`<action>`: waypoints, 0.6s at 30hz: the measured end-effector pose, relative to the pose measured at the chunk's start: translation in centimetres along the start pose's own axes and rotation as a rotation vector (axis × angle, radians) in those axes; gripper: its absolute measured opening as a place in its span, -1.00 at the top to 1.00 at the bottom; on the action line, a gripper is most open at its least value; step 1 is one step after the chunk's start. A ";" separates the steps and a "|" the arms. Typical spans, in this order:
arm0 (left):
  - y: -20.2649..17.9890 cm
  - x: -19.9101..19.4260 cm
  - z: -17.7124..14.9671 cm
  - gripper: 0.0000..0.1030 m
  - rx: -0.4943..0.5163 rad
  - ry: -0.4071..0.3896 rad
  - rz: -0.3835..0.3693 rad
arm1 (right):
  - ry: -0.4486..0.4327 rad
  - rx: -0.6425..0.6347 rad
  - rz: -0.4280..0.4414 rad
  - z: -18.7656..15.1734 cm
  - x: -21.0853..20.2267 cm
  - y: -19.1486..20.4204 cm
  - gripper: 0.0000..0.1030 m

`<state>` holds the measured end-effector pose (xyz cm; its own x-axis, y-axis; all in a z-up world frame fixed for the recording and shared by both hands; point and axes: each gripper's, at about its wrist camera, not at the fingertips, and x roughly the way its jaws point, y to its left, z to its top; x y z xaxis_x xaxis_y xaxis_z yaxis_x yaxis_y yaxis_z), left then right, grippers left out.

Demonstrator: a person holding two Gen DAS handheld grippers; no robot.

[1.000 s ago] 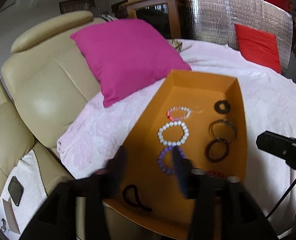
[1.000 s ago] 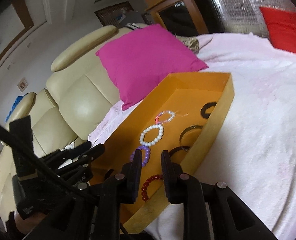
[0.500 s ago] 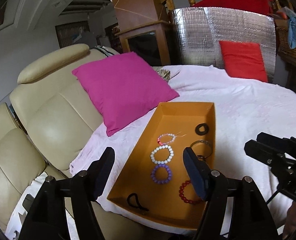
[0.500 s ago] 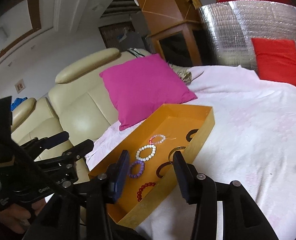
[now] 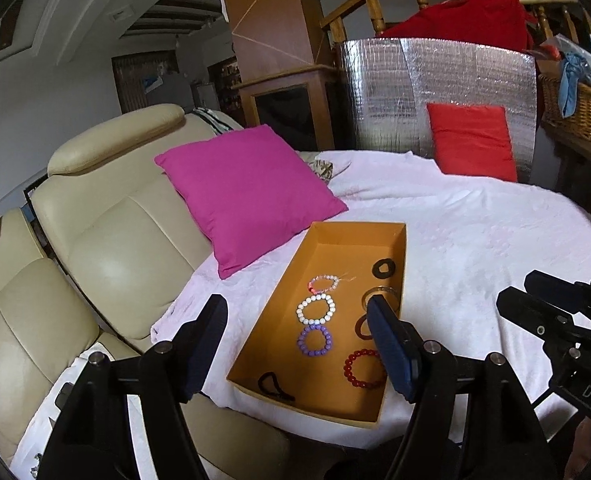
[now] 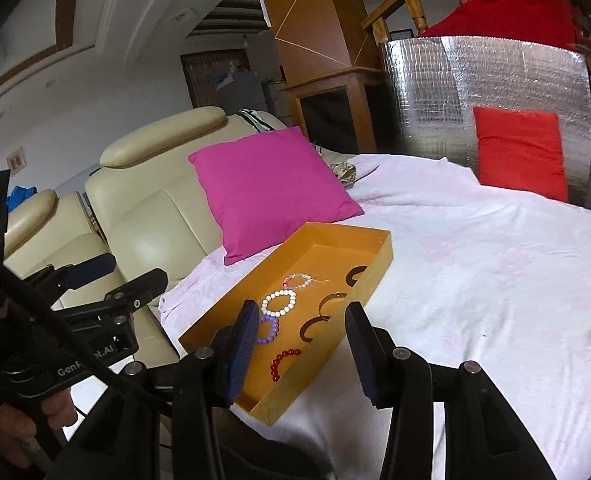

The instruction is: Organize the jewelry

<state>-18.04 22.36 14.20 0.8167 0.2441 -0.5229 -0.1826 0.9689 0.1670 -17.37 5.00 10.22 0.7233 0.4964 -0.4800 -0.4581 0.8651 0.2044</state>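
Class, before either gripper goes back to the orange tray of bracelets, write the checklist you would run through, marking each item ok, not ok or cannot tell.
1. Left gripper empty, jaws apart: ok.
2. Right gripper empty, jaws apart: ok.
3. Orange tray flat on the white blanket: ok.
4. White bracelet and purple bracelet lie apart: not ok, they touch.
5. Red bracelet inside the tray: ok.
6. Every piece already sorted: cannot tell.

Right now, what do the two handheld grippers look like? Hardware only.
Both match: black angular frames with silver screw heads on the finger arms and dark blue ribbed pads. The left gripper, seen from the right wrist view, carries white lettering starting "Gen" on its body and a thick black cable. The right gripper shows white "DAS" lettering in the left wrist view.
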 end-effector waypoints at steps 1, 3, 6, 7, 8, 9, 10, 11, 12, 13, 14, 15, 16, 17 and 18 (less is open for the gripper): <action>0.0 -0.4 0.0 -0.42 0.001 -0.005 -0.005 | -0.002 0.006 -0.006 0.1 -0.6 0.1 0.07; 0.0 -1.2 0.0 -0.42 0.005 -0.016 -0.016 | -0.008 0.015 -0.014 0.1 -1.4 0.2 0.07; -0.2 -1.8 0.0 -0.42 0.013 -0.028 -0.023 | -0.018 0.009 -0.030 0.1 -2.6 0.7 0.07; -0.2 -1.9 0.0 -0.42 0.014 -0.029 -0.028 | -0.022 0.008 -0.033 0.1 -3.0 0.9 0.07; -0.2 -2.0 0.0 -0.42 0.015 -0.031 -0.030 | -0.027 0.007 -0.034 0.1 -3.3 1.0 0.07; -0.3 -2.2 -0.1 -0.42 0.016 -0.033 -0.034 | -0.029 0.006 -0.033 0.1 -3.5 1.1 0.07; -0.4 -2.3 -0.1 -0.42 0.017 -0.033 -0.040 | -0.033 0.005 -0.036 0.1 -3.8 1.2 0.07; -0.5 -2.4 -0.1 -0.42 0.020 -0.033 -0.045 | -0.036 0.004 -0.037 0.1 -4.0 1.4 0.07; -0.5 -2.5 -0.2 -0.42 0.023 -0.036 -0.046 | -0.039 0.002 -0.039 0.1 -4.2 1.4 0.05; -0.6 -2.7 -0.2 -0.42 0.025 -0.038 -0.047 | -0.041 -0.001 -0.040 0.0 -4.4 1.6 0.03; -0.7 -2.9 -0.3 -0.42 0.027 -0.041 -0.048 | -0.042 -0.005 -0.043 -0.1 -4.5 1.7 0.02; -0.7 -3.0 -0.3 -0.42 0.030 -0.042 -0.049 | -0.042 -0.007 -0.043 -0.1 -4.6 1.7 0.01; -0.8 -3.1 -0.3 -0.42 0.031 -0.043 -0.049 | -0.042 -0.009 -0.043 -0.2 -4.7 1.8 0.01; -0.9 -3.2 -0.3 -0.42 0.031 -0.044 -0.050 | -0.043 -0.010 -0.045 -0.2 -4.7 1.9 0.01; -0.9 -3.2 -0.3 -0.42 0.032 -0.044 -0.053 | -0.043 -0.011 -0.045 -0.2 -4.7 1.9 0.01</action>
<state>-20.64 20.76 15.46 0.8482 0.1899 -0.4944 -0.1218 0.9784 0.1669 -21.76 4.30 12.72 0.7649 0.4597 -0.4512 -0.4299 0.8860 0.1739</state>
